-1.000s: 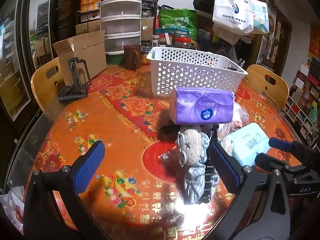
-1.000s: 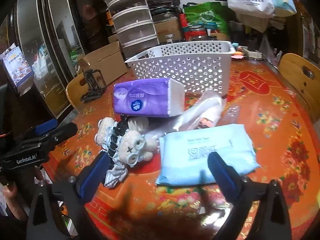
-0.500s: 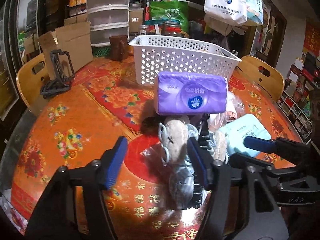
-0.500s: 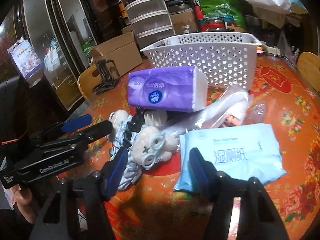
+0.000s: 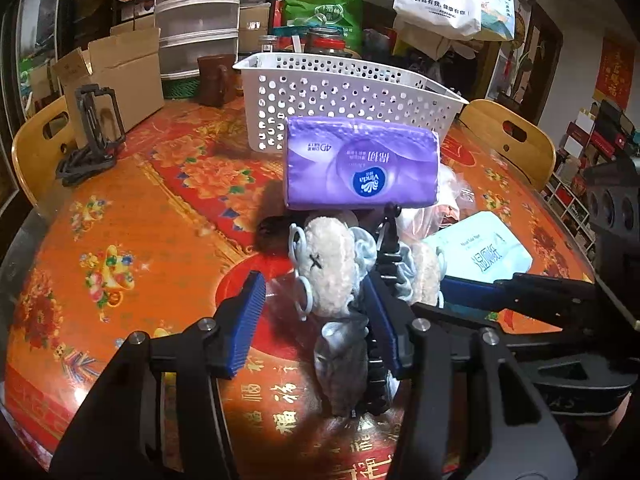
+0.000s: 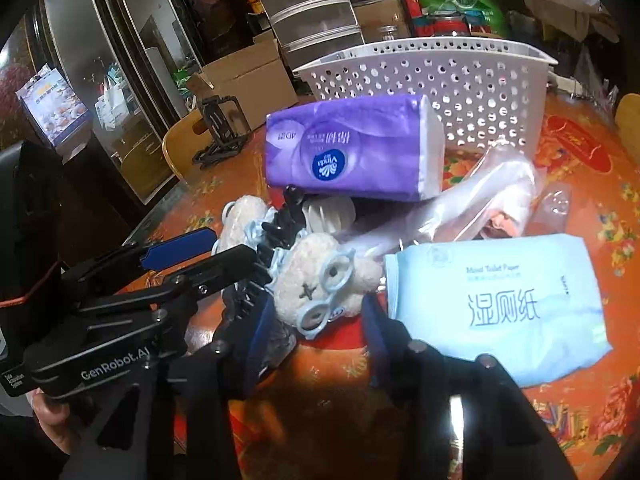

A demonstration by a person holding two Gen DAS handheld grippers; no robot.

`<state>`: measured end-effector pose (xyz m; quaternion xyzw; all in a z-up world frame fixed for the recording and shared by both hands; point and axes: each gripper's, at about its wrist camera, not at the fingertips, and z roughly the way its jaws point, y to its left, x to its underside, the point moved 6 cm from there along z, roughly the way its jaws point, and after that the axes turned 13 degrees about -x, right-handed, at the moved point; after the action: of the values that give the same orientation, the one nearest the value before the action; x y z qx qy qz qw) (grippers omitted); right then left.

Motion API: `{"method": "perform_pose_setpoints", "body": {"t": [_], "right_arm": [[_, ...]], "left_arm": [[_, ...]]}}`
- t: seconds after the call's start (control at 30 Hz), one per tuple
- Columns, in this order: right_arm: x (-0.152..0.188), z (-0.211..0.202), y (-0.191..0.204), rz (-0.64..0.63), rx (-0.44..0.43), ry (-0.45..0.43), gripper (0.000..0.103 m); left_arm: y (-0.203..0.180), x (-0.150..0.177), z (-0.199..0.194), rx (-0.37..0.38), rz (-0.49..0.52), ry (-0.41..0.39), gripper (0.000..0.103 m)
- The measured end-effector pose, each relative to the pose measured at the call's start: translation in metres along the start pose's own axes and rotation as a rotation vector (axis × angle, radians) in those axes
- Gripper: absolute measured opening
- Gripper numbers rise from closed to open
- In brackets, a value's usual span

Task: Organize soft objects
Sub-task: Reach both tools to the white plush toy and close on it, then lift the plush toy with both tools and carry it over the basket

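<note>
A cream plush toy with blue glasses and grey clothes [image 5: 328, 268] lies on the orange table, also in the right wrist view [image 6: 316, 280]. My left gripper [image 5: 316, 312] is open, its blue pads on either side of the plush. My right gripper [image 6: 316, 320] is open around the plush's other head. A purple tissue pack [image 5: 360, 168] lies behind the plush, also in the right wrist view [image 6: 352, 152]. A light blue wet-wipe pack [image 6: 500, 300] lies to the right. A white perforated basket [image 5: 344, 92] stands behind them.
A clear plastic bag [image 6: 480, 200] lies between the tissue pack and the wipes. A black metal stand [image 5: 92, 128] sits at the table's left. Wooden chairs [image 5: 508, 140] ring the table. Cardboard boxes [image 5: 116, 68] and stacked containers stand at the back.
Both grippers have moved forward to the plush toy and narrowed their jaws around it. The plush and the packs have not moved.
</note>
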<state>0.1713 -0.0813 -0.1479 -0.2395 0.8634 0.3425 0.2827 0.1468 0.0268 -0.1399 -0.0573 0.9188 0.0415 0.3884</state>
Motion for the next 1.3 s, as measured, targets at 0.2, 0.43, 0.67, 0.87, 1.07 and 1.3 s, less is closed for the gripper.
{"method": "perform_pose_setpoints", "body": {"t": [0.2, 0.43, 0.67, 0.87, 1.07, 1.3], "right_arm": [[-0.001, 0.003, 0.001, 0.005, -0.029, 0.013, 0.032], [-0.002, 0.006, 0.005, -0.016, -0.026, 0.018, 0.024], [-0.003, 0.006, 0.009, -0.052, 0.002, 0.014, 0.021], [-0.003, 0.002, 0.012, -0.077, 0.018, 0.001, 0.02], [-0.006, -0.009, 0.017, -0.109, 0.031, -0.019, 0.02], [-0.021, -0.03, 0.031, -0.17, 0.046, -0.059, 0.02]], "left_arm": [[-0.001, 0.003, 0.003, 0.034, -0.007, 0.011, 0.033], [0.0, 0.007, 0.005, 0.051, -0.029, 0.023, 0.026], [-0.004, 0.011, 0.0, 0.025, -0.024, 0.015, 0.024], [-0.004, 0.01, -0.005, 0.03, -0.032, 0.009, 0.023], [-0.004, 0.006, -0.017, 0.031, -0.037, -0.024, 0.023], [-0.005, -0.009, -0.044, 0.031, -0.045, -0.086, 0.023]]}}
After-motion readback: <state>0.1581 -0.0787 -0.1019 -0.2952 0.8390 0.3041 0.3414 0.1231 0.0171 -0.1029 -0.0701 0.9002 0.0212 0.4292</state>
